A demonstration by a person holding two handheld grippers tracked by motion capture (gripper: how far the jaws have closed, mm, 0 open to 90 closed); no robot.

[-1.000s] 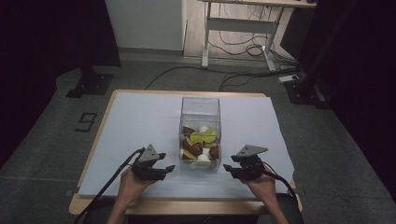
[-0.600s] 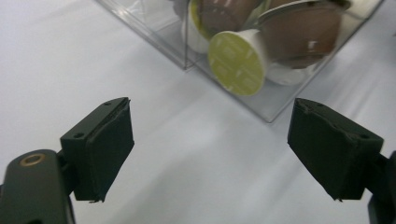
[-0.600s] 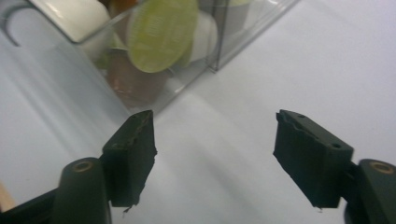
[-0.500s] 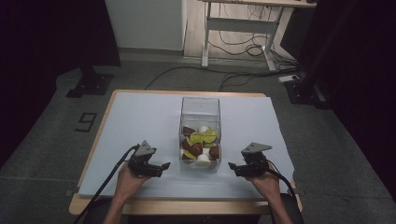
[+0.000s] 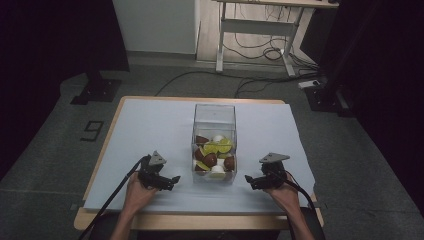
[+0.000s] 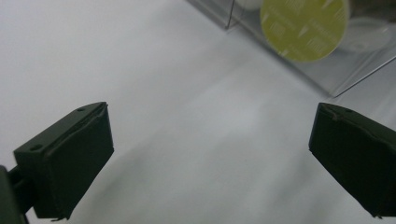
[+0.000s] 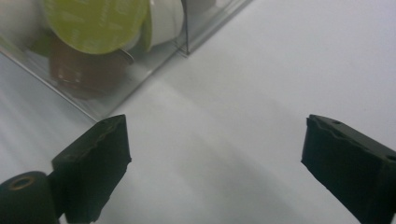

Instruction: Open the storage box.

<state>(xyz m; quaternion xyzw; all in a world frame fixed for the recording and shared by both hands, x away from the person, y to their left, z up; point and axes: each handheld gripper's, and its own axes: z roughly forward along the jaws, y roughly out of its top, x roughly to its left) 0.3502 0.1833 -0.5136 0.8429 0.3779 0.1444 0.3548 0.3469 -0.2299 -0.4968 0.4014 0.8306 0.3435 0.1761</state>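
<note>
The left gripper (image 5: 172, 180) lies low on the table (image 5: 150, 125) at about 8 o'clock from the clear box (image 5: 215, 120), jaws spread wide with nothing between them, tips aimed at the box. The left hand (image 5: 137, 192) grips it from behind, forearm coming up from 6 o'clock. The right gripper (image 5: 248, 181) sits at about 4 o'clock from the box, jaws likewise wide apart and bare, held by the right hand (image 5: 285, 192). The box stands between them at the table's centre, holding green, brown and white capsules (image 5: 212, 152).

We have drawn both hands back toward us: our left gripper (image 5: 172, 179) and right gripper (image 5: 248, 180) now sit lower, flanking the near end of the clear box (image 5: 214, 145) between them.
</note>
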